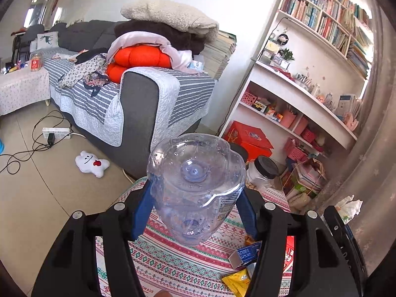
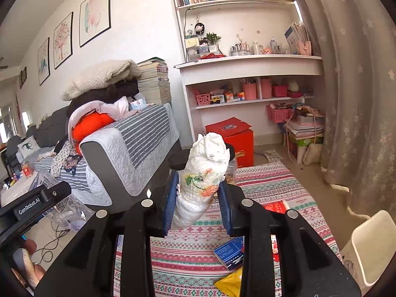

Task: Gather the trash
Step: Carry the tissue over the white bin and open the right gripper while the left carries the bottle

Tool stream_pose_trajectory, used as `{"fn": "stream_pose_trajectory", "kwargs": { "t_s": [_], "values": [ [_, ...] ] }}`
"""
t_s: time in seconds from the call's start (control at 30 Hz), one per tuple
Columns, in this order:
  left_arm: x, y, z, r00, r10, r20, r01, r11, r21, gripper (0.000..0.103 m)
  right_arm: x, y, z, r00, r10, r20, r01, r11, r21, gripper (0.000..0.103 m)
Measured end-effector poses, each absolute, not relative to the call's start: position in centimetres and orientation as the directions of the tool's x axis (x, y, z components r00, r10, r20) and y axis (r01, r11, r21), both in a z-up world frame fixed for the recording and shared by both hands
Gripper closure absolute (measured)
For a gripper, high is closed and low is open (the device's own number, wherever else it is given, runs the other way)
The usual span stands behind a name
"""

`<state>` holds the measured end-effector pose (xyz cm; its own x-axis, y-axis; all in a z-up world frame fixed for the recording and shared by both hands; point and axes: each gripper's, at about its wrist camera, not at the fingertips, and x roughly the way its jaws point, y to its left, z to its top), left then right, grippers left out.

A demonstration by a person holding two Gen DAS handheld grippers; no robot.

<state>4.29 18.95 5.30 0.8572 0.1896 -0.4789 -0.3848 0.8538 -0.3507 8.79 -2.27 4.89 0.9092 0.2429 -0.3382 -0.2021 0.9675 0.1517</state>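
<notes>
My left gripper [image 1: 195, 208] is shut on a clear crushed plastic bottle [image 1: 198, 180], held above the patterned table, its base facing the camera. My right gripper [image 2: 198, 208] is shut on a crumpled white paper towel wad [image 2: 205, 170] with a floral print, held upright above the same table. The wad also shows at the right edge of the left wrist view [image 1: 349, 208]. The bottle and left gripper show at the left of the right wrist view [image 2: 59, 198]. On the table lie a blue box [image 2: 229, 251], a yellow wrapper [image 2: 229, 283] and a red packet [image 2: 274, 206].
The table has a striped patterned cloth [image 2: 267, 180]. A cream bin [image 2: 371, 242] stands at the lower right. A grey sofa [image 1: 138, 99] with piled clothes is to the left, a bookshelf [image 2: 247, 74] behind, a red box [image 2: 235, 138], a curtain [image 2: 358, 99] at right.
</notes>
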Motion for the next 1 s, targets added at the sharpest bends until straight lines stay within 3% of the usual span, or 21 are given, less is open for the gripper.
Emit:
{"fn": "stream_pose_trajectory", "kwargs": {
  "t_s": [0.6,1.0],
  "values": [
    [7.0,9.4,4.7,0.883,0.129,-0.451,-0.277,0.919,-0.282,0.043,8.7,-10.4,4.3,0.945,0.026,-0.325,0.000,0.997,0.077,0.073],
    [7.9,4.2,4.2,0.894,0.082,-0.440,-0.210,0.945,-0.252,0.043,8.9,-20.3,4.2,0.916,-0.204,-0.346,0.236,0.970,0.053,0.073]
  ]
}}
